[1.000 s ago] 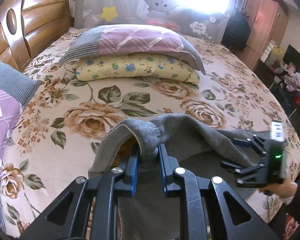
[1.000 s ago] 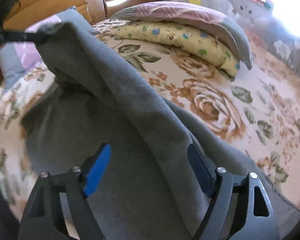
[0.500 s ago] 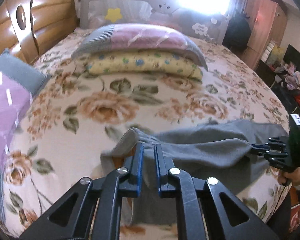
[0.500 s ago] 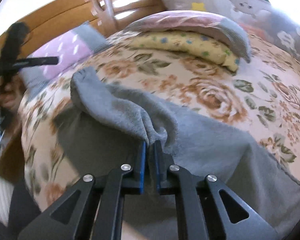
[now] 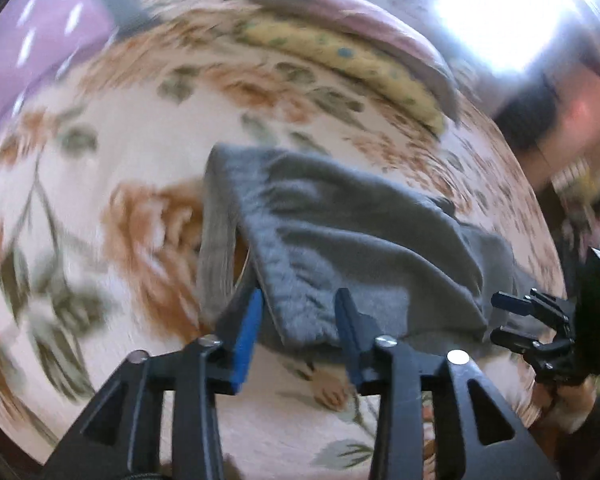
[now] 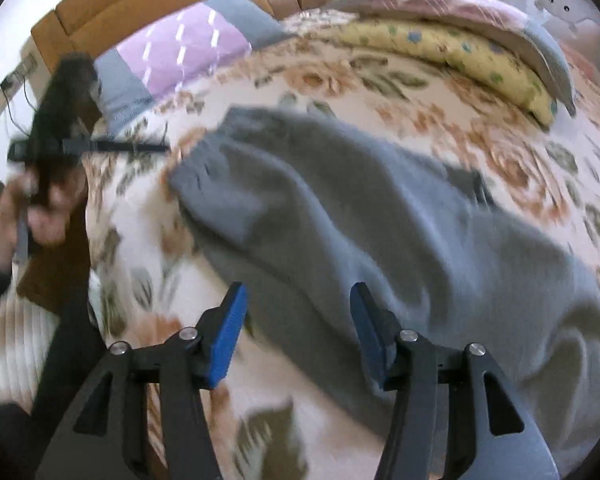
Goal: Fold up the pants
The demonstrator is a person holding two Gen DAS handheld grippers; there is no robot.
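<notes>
The grey pants [image 5: 340,240] lie folded over on the floral bedspread [image 5: 140,160], also seen in the right wrist view [image 6: 380,220]. My left gripper [image 5: 298,320] is open, its blue pads either side of the near folded edge without gripping it. My right gripper [image 6: 298,320] is open just above the near edge of the pants. The right gripper also shows at the right edge of the left wrist view [image 5: 512,318], open. The left gripper shows blurred at the left of the right wrist view [image 6: 100,146].
Stacked pillows, yellow under pink and grey [image 6: 460,40], lie at the far side of the bed. A purple and grey pillow [image 6: 172,56] lies by the wooden headboard [image 6: 148,0]. The bed edge drops off at the left in the right wrist view [image 6: 72,280].
Both grippers have opened and let go of the pants, which now lie folded on the bed. Both views are blurred as the hands draw back.
</notes>
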